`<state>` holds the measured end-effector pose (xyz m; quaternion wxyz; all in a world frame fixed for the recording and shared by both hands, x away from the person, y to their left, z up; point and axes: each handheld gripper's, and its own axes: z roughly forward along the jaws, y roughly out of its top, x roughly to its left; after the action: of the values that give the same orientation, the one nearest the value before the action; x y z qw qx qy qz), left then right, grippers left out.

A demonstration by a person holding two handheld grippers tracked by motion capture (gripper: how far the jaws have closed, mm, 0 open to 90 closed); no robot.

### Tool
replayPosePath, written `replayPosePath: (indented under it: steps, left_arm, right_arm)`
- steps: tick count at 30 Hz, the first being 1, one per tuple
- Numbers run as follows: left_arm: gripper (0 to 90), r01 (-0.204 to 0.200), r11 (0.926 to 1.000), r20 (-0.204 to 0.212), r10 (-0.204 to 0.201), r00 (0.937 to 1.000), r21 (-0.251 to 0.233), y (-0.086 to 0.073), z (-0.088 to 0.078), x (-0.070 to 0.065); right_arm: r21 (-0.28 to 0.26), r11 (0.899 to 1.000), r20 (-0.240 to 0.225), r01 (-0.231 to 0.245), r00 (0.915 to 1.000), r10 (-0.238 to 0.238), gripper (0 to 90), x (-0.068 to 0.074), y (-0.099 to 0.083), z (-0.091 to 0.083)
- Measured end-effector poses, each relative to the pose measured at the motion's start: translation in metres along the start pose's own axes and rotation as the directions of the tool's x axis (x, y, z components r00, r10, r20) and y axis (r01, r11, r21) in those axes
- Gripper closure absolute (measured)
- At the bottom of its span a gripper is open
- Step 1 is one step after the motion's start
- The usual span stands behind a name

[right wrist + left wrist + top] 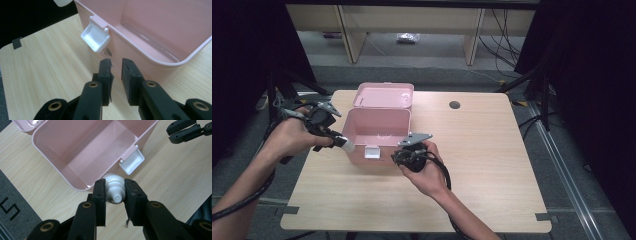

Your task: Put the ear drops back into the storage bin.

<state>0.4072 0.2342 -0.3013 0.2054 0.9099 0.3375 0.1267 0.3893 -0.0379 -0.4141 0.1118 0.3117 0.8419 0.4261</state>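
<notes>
A pink box (358, 131) stands open on the wooden table (492, 160), its lid (384, 95) tipped back and its white latch (372, 152) hanging on the front wall. My left gripper (343, 141) is shut on a white tube (113, 186), cap end toward the camera, just above the box's front left corner (80, 187). The box's inside (100, 152) looks bare. My right gripper (116, 63) hovers low at the front wall (150, 70), to the right of the latch (96, 37), jaws a little apart with nothing between them.
A round cable hole (454, 105) sits in the table behind the box to the right. Dark curtains flank the table, and cables lie on the floor beyond it. The right gripper's jaw tips (185, 130) show at the top right of the left gripper view.
</notes>
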Motion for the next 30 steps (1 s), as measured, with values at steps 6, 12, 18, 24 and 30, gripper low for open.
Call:
replayPosePath:
  steps: [6,12,18,24,30]
  left_arm:
    - [71.5,0.006,0.9999,-0.007,-0.006,1.0,-0.01,0.002,-0.005,0.003]
    - [71.5,0.006,0.9998,-0.016,-0.006,0.9999,-0.017,0.007,-0.01,0.005]
    - [71.5,0.001,0.9999,-0.027,-0.001,0.9996,-0.013,0.013,-0.012,0.006]
    - [71.4,0.01,0.9997,-0.024,-0.01,0.9997,-0.022,0.018,-0.011,0.007]
    - [71.5,0.018,0.9998,-0.027,-0.018,0.9995,-0.01,0.021,-0.008,0.011]
  right_arm:
    - [0.001,1.0,0.001,0.008,1.0,-0.008,78.5,0.0,0.0,0.0]
    - [0.008,1.0,-0.002,-0.006,1.0,0.006,78.5,0.002,0.0,0.0]
    - [-0.001,1.0,-0.001,0.014,0.9999,-0.014,78.4,0.001,0.002,0.0]
    - [0.003,1.0,-0.003,0.014,0.9999,-0.014,78.4,0.002,0.002,0.0]
    - [-0.001,1.0,-0.001,0.019,0.9998,-0.019,78.5,0.002,0.002,-0.001]
